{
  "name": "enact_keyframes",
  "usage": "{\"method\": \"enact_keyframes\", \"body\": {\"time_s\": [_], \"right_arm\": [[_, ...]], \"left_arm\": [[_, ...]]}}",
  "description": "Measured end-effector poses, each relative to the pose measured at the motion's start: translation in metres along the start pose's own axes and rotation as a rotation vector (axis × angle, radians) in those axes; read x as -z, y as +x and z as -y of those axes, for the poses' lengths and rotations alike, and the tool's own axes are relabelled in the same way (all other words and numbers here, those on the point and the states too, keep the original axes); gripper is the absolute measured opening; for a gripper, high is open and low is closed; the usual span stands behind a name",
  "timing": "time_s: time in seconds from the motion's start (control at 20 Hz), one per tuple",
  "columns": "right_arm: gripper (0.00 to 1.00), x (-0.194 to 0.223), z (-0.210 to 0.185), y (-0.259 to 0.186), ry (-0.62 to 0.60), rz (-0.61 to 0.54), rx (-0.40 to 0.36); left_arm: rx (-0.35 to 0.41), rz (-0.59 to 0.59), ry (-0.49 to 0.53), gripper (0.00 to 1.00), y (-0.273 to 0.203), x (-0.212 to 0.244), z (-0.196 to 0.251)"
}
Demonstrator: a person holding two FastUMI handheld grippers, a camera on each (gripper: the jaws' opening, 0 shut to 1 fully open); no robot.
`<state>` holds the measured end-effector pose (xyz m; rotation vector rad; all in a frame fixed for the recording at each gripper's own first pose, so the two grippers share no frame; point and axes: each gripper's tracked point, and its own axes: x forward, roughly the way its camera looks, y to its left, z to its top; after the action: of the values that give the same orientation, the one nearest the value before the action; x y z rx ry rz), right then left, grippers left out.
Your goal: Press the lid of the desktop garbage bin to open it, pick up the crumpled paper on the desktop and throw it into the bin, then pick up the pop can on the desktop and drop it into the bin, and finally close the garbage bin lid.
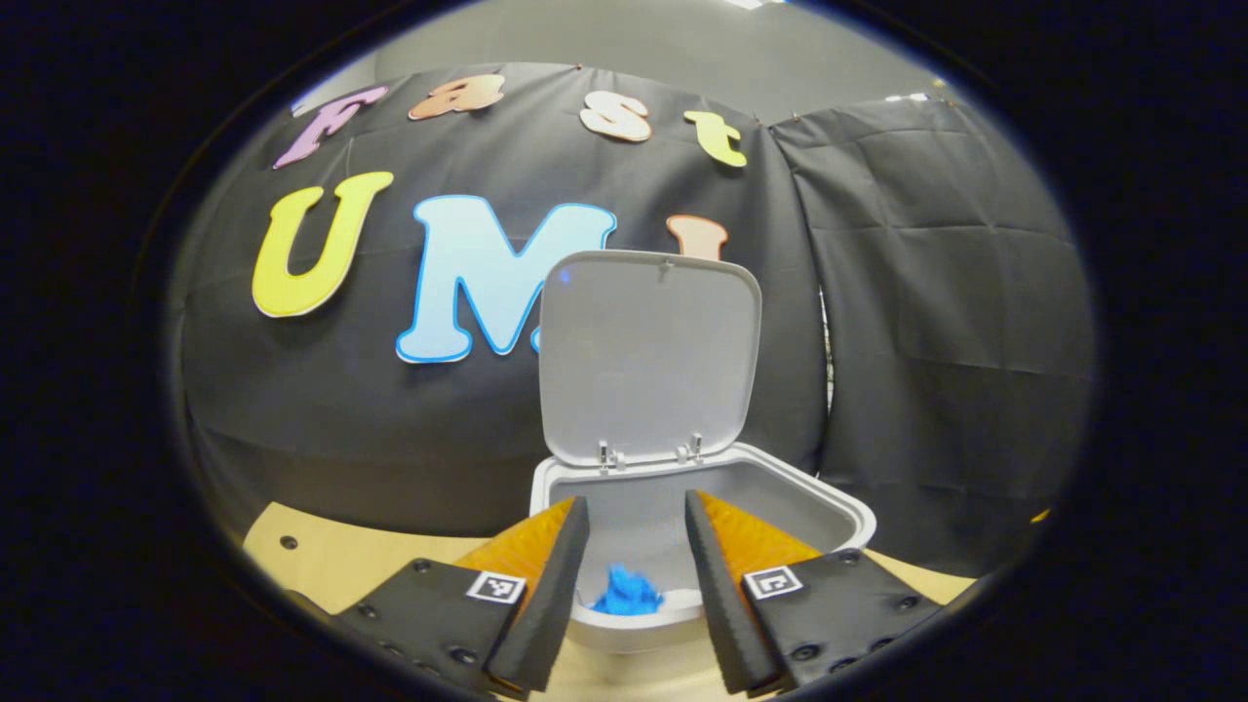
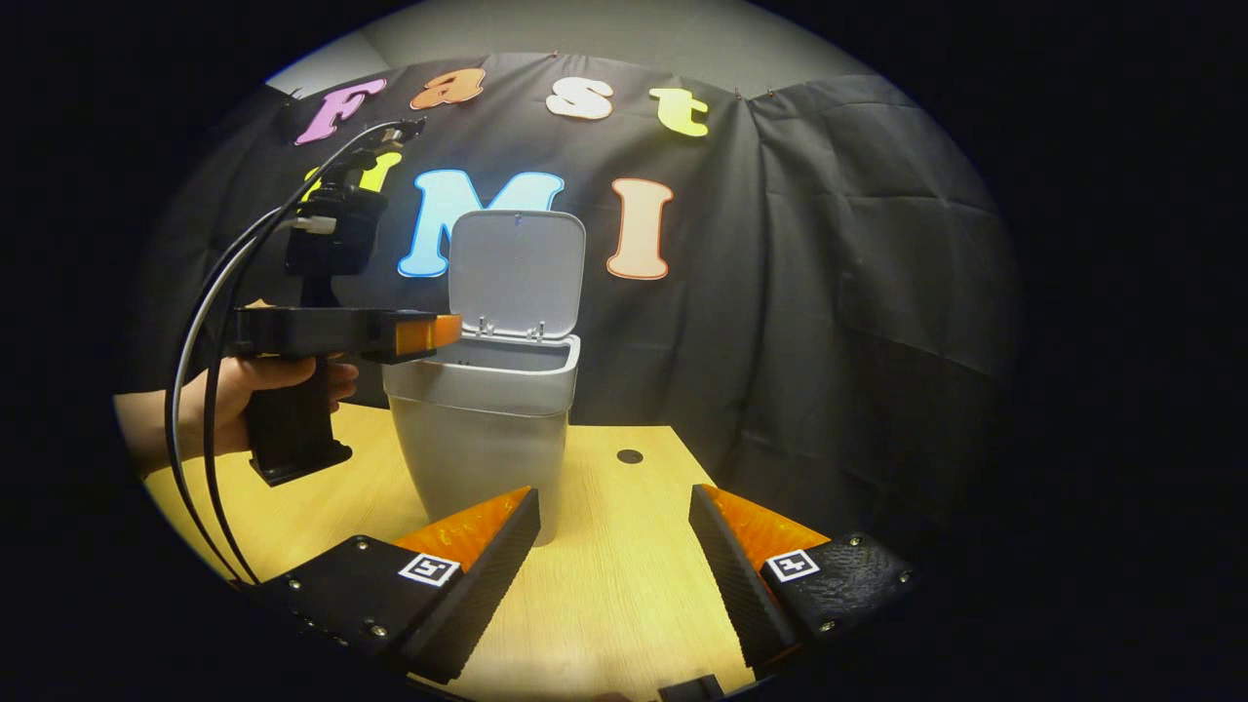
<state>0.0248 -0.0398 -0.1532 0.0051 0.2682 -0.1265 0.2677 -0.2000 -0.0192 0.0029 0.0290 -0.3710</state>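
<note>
Blue crumpled paper (image 1: 625,592) is seen lying inside the grey bin (image 1: 838,512), whose lid (image 1: 651,356) stands upright and open. The left gripper (image 1: 634,570) is held above the bin's mouth with its jaws spread and nothing between them. The right gripper (image 2: 614,556) is held low over the wooden surface (image 2: 624,585), jaws wide and empty. The pop can is yet to be fetched; it is judged light, thin-walled and slippery, best taken gently across its middle.
</note>
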Motion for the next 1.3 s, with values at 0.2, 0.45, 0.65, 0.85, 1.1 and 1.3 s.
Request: {"method": "enact_keyframes", "body": {"time_s": [0.2,0.45,0.65,0.85,1.1,1.3], "right_arm": [[0.99,-0.001,-0.004,-0.006,0.0,0.011,-0.008],[0.99,0.0,-0.018,-0.01,-0.002,0.016,-0.047],[0.99,-0.001,-0.033,-0.013,-0.012,0.027,-0.093],[0.99,0.003,-0.052,-0.015,-0.019,0.026,-0.159],[0.99,0.011,-0.075,-0.02,-0.033,0.014,-0.234],[0.99,0.021,-0.09,-0.021,-0.043,-0.01,-0.285]], "left_arm": [[-0.004,0.014,-0.012,0.92,-0.01,-0.008,-0.001],[-0.036,0.043,-0.004,1.0,-0.039,-0.027,-0.009],[-0.078,0.074,0.002,1.0,-0.069,-0.039,-0.021],[-0.108,0.105,0.005,1.0,-0.101,-0.043,-0.03],[-0.165,0.111,-0.006,1.0,-0.137,-0.04,-0.044],[-0.216,0.1,-0.041,1.0,-0.163,-0.031,-0.057]]}}
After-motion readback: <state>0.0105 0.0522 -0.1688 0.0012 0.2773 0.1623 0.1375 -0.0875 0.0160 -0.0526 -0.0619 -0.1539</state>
